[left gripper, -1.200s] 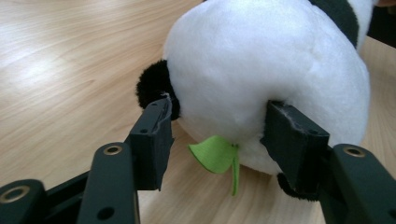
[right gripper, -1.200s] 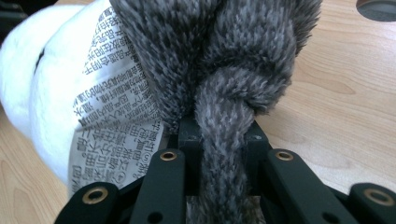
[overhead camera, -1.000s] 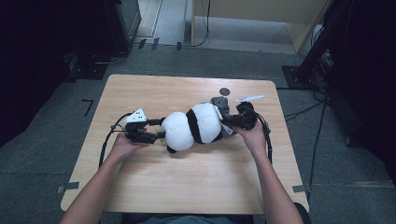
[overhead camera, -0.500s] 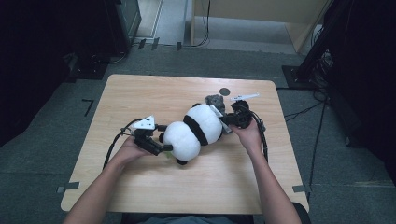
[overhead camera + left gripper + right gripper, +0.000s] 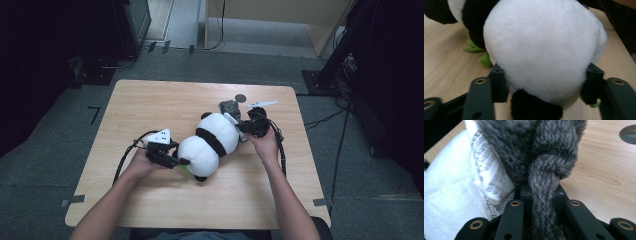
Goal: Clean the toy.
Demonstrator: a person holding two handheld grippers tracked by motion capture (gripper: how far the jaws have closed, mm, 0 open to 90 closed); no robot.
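A black-and-white panda plush (image 5: 210, 142) lies slantwise on the wooden table (image 5: 150, 105). My left gripper (image 5: 180, 161) is at its near-left end. Its jaws have just been closing, and in the left gripper view the pads press both sides of the plush's round white part (image 5: 544, 50). Green trim (image 5: 484, 58) pokes out under the plush. My right gripper (image 5: 243, 127) is at the far-right end, shut on a strand of the grey knitted piece (image 5: 549, 150) attached to the plush, beside a white printed label (image 5: 491, 177). The grey knit (image 5: 230, 106) bunches just beyond that gripper.
A round hole (image 5: 241, 98) in the tabletop lies just beyond the grey knit. Black cables trail from both grippers across the table. Dark equipment and cables stand on the floor around the table.
The plush has swung from lying across the table to slantwise, its left end now nearer the front edge. My left gripper has moved with that end. The right hand has stayed put.
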